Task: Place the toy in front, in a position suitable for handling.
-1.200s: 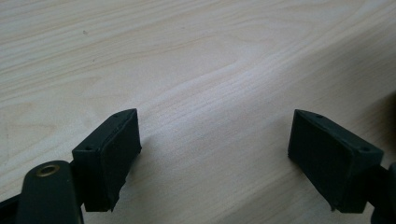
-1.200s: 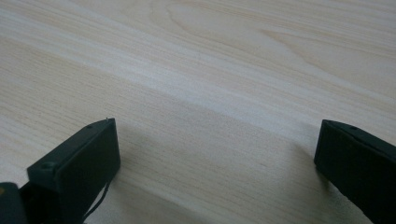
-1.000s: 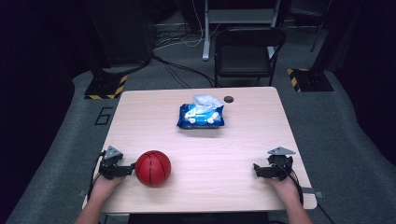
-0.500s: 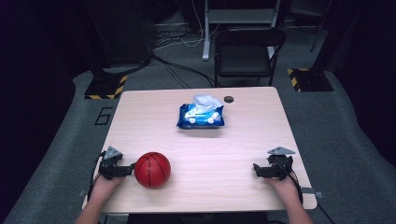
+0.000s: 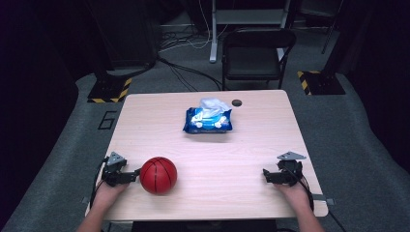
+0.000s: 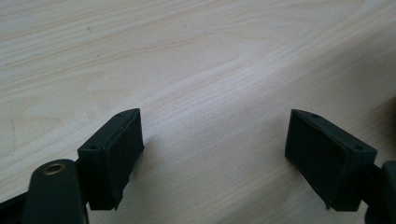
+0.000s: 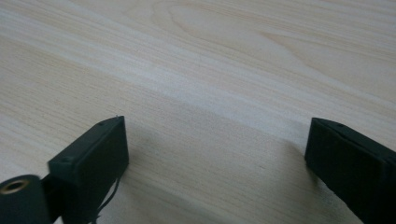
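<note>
A red basketball-patterned ball point(image 5: 158, 175) rests on the light wood table point(image 5: 227, 154) near its front left. My left gripper point(image 5: 137, 174) lies on the table just left of the ball, with its tips close to it. In the left gripper view its jaws point(image 6: 212, 154) stand wide apart over bare wood. My right gripper point(image 5: 265, 175) lies near the front right edge and points left. In the right gripper view it point(image 7: 215, 158) is open with nothing between the jaws, which have just been closing a little.
A blue pack of wet wipes point(image 5: 208, 121) with a white wipe sticking out lies at the table's middle back. A small dark disc point(image 5: 236, 102) sits behind it. A black chair point(image 5: 256, 53) stands beyond the far edge.
</note>
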`<state>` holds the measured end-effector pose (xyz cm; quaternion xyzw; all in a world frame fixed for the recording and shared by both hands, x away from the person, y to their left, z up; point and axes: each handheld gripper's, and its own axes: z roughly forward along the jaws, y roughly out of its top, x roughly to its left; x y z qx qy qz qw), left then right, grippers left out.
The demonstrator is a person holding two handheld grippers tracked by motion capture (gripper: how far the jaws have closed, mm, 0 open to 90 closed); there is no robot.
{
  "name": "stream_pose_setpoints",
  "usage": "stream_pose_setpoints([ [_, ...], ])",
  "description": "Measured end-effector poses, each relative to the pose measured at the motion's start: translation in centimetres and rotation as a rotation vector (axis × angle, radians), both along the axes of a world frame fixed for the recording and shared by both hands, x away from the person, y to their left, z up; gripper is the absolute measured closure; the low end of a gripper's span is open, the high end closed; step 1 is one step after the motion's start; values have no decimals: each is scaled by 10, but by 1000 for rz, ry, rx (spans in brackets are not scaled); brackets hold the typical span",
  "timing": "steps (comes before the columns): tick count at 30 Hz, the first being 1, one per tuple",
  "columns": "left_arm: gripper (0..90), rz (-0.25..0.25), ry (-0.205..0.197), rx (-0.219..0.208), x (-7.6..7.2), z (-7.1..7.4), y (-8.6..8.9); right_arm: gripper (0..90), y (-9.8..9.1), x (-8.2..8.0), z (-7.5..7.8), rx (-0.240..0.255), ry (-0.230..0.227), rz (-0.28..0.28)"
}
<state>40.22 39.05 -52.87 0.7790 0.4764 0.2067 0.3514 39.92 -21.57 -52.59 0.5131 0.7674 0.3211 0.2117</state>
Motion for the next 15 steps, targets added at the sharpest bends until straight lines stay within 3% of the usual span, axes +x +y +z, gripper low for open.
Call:
stream_pose_setpoints([
  [2,211,4,5,-1,0,1,0,165,-1,-1,3,-1,0,11],
  [5,238,-3,19,3,0,3,0,201,-1,-1,5,-11,7,28],
  [6,257,-14,46,10,-1,6,1,228,2,-2,7,-13,15,26],
  [15,266,-12,25,-1,-6,19,1,242,8,-7,19,6,-15,57],
])
